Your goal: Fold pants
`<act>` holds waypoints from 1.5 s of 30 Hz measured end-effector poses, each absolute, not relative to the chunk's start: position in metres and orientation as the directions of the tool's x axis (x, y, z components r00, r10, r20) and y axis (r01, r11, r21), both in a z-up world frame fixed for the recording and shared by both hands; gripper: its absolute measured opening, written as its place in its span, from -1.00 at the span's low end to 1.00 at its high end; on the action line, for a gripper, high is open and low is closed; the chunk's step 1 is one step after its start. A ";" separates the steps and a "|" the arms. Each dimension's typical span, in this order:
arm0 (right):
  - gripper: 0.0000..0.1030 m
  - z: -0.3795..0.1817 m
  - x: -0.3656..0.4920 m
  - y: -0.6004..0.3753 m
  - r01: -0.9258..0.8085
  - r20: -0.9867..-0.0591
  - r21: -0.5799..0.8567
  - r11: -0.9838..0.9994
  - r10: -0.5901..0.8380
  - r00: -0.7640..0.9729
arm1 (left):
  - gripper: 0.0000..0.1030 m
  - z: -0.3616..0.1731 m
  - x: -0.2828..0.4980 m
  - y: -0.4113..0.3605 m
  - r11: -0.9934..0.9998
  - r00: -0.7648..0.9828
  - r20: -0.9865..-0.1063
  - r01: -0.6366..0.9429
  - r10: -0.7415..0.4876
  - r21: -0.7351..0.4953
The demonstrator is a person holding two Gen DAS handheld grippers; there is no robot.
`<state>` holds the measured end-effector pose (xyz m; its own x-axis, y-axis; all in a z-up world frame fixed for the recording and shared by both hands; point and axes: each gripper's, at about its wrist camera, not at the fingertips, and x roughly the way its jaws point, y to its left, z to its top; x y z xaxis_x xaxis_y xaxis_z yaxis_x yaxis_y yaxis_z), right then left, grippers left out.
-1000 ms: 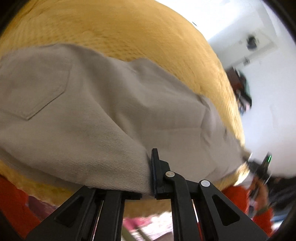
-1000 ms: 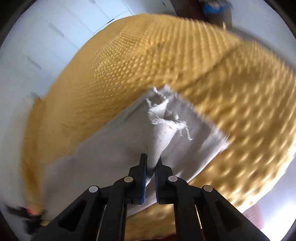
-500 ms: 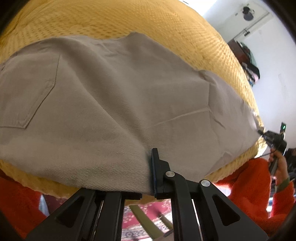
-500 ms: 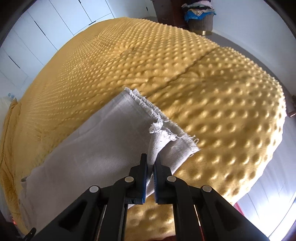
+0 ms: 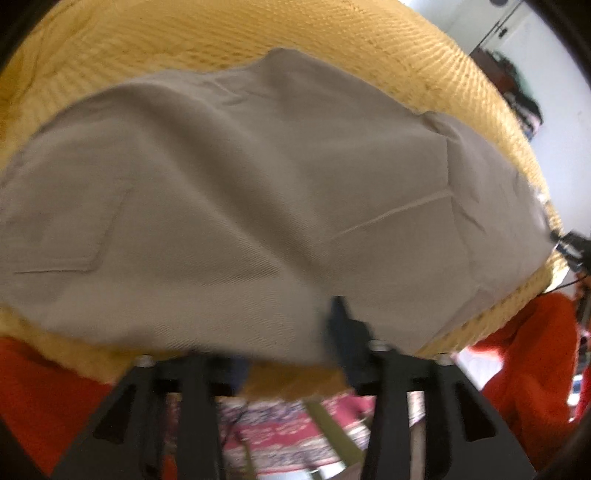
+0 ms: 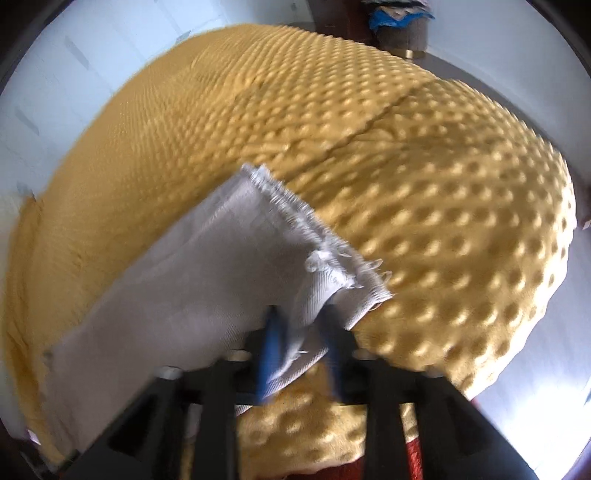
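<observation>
Beige pants [image 5: 258,206] lie spread on a yellow dimpled bedspread [image 5: 258,40], back pocket at the left. My left gripper [image 5: 288,339] is at the pants' near edge; its jaws stand apart, with cloth draped over the left finger. In the right wrist view the frayed leg hem [image 6: 314,236] lies on the bedspread [image 6: 424,184]. My right gripper [image 6: 301,332] has its jaws apart with a fold of the hem cloth loosely between them. The right gripper also shows in the left wrist view [image 5: 570,245] at the far end of the leg.
The bed's near edge runs just under both grippers. A red patterned rug [image 5: 288,439] lies on the floor below. My orange sleeves [image 5: 528,369] show at both sides. A dark basket with clothes [image 6: 400,26] stands beyond the bed, by white walls.
Both grippers have opened: the jaws that pinched the pants edge and the hem now stand apart. The pants have settled flat on the bedspread.
</observation>
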<state>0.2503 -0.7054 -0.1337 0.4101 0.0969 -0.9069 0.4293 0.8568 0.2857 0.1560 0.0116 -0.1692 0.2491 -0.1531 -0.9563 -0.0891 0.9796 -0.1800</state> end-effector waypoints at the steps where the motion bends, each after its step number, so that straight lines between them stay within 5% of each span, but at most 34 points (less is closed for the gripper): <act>1: 0.06 -0.130 0.243 -0.712 0.445 -0.898 0.302 0.843 0.095 0.429 | 0.05 -0.162 0.149 0.016 0.983 0.239 -0.961 -0.085 -0.137 -0.162; 7: 0.13 -0.091 0.196 -0.728 0.485 -0.849 0.244 0.840 -0.057 0.526 | 0.09 -0.091 0.130 0.031 0.986 0.337 -0.930 -0.020 -0.150 -0.166; 10: 0.14 -0.078 0.203 -0.699 0.358 -0.793 0.350 0.866 0.071 0.604 | 0.39 -0.073 0.158 0.036 0.970 0.423 -0.877 0.020 -0.229 -0.244; 12: 0.22 -0.082 0.220 -0.671 0.266 -0.773 0.432 0.862 0.202 0.601 | 0.41 -0.086 0.195 0.031 0.960 0.415 -0.867 0.069 -0.276 -0.273; 19: 0.22 -0.128 0.259 -0.612 0.221 -0.779 0.481 0.848 0.298 0.551 | -0.39 -0.184 0.331 0.030 0.999 0.281 -0.960 -0.039 -0.016 -0.028; 28: 0.28 -0.144 0.259 -0.632 0.288 -0.769 0.540 0.791 0.325 0.551 | -0.43 -0.184 0.374 0.066 0.959 0.364 -0.923 -0.281 0.126 0.020; 30: 0.28 -0.142 0.255 -0.644 0.293 -0.738 0.580 0.760 0.338 0.584 | -0.37 -0.171 0.359 0.070 0.964 0.384 -0.919 -0.267 0.092 -0.014; 32: 0.28 -0.138 0.249 -0.654 0.280 -0.677 0.656 0.701 0.382 0.630 | 0.07 -0.158 0.338 0.066 0.978 0.404 -0.913 -0.209 0.064 -0.024; 35: 0.30 -0.131 0.235 -0.686 0.269 -0.552 0.785 0.559 0.433 0.712 | 0.36 -0.137 0.303 0.040 0.994 0.448 -0.894 -0.088 -0.018 -0.065; 39: 0.31 -0.130 0.229 -0.711 0.316 -0.568 0.793 0.521 0.443 0.694 | 0.36 -0.129 0.249 -0.006 0.979 0.433 -0.880 0.135 -0.195 -0.151; 45: 0.25 -0.142 0.262 -0.701 0.317 -0.738 0.648 0.693 0.468 0.486 | 0.35 -0.182 0.233 -0.056 0.973 0.324 -0.927 0.189 -0.189 -0.132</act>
